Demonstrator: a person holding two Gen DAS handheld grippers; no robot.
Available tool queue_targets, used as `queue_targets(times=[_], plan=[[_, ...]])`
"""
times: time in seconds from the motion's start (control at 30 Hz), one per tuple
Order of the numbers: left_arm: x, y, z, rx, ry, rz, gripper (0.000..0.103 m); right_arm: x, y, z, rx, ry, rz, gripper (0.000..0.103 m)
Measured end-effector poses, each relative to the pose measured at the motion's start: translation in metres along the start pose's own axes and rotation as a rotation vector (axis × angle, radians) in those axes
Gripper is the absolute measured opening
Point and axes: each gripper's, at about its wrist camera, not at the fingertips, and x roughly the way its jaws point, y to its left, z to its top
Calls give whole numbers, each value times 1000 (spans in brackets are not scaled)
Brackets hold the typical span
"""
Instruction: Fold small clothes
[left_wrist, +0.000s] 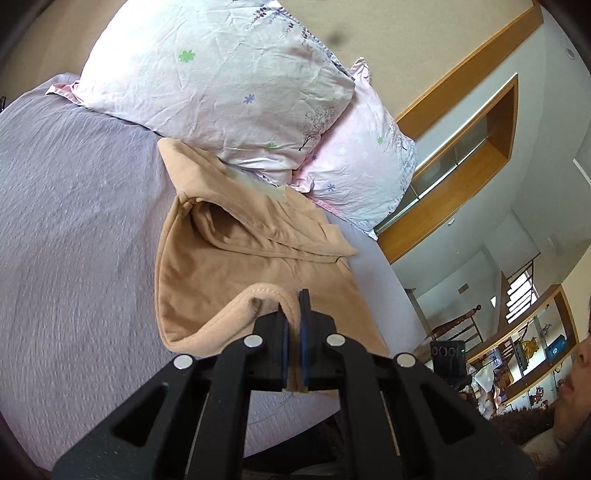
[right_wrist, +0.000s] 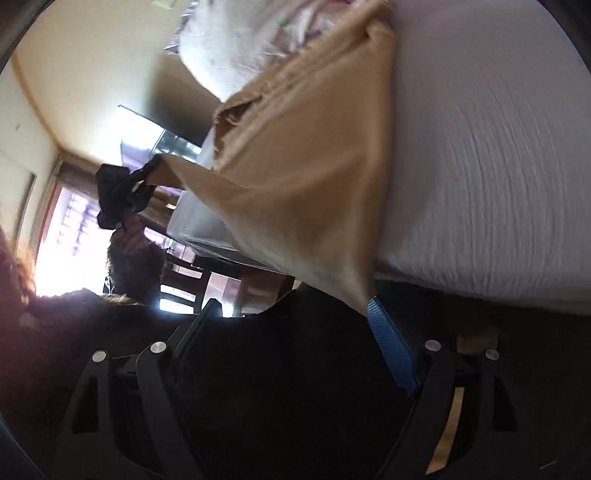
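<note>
Left gripper (left_wrist: 294, 314) closed narrow on a folded hem of the tan garment (left_wrist: 236, 254), the cloth pinched between the two blue-padded fingers (left_wrist: 283, 325). From that grip, garment spread away toward 12 o'clock over the grey bedsheet (left_wrist: 74, 221), with one flap turned back across the middle and a loose corner pointing to 3 o'clock. Far edge of the garment touching the white flowered pillow (left_wrist: 221, 85) at 12 o'clock; pink pillow (left_wrist: 354, 173) just beside it at 1 o'clock. Right edge of the bed near the garment at 3 o'clock; broad bare sheet at 9 o'clock. Wooden shelves (left_wrist: 461, 158) at 2 o'clock, well apart from the bed. Face of a person (left_wrist: 576, 387) at the frame border near 4 o'clock.

In the right wrist view, right gripper (right_wrist: 291, 314) with jaws standing wide, one blue finger (right_wrist: 388, 343) at 5 o'clock and the other dark finger far at 7 o'clock. Lowest corner of the garment (right_wrist: 295, 166) hanging down to the tip of the blue finger, seeming to touch it, not clamped between both. Garment stretched from there up to 12 o'clock, its left corner held by the other gripper (right_wrist: 122, 192) at 9 o'clock, lifted off the bed. Sheet (right_wrist: 480, 166) filling the side from 1 to 4 o'clock, blurred. Bright window (right_wrist: 62, 236) at 9 o'clock.
</note>
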Motion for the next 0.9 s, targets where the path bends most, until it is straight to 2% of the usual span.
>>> queue_targets(times=[0.03,0.1,0.17,0.2,0.27,0.33,0.4,0.47,0.53,0.63,0.73,0.83,0.9], plan=[[0,1,1,0,2,2,5,8,-9,3,30,5,-8,83],[0,2,1,2,4,6,5,16,-21,9,57,-14,40,82],[0,3,1,0,4,14,5,28,-34,13,70,-40,105,50],[0,4,1,-3,2,19,5,33,-36,13,65,-34,138,5],[-1,6,3,-12,-6,25,5,34,-25,12,-2,-28,214,6],[-5,7,6,-12,-19,22,5,17,-3,16,-85,-70,276,6],[-6,5,16,-5,-37,10,5,-4,13,36,-150,-164,305,5],[-1,2,30,12,-53,15,5,-36,24,70,-204,-319,314,5],[12,4,55,21,-88,27,5,-54,26,117,-217,-451,303,5],[33,24,94,-48,-137,35,5,-54,15,201,-156,-554,257,5],[66,63,135,-156,-171,95,5,-24,-13,279,-5,-570,165,5],[104,100,154,-259,-127,153,5,21,-55,336,193,-511,37,6],[124,122,160,-308,-89,192,5,47,-69,353,280,-449,-21,6]])
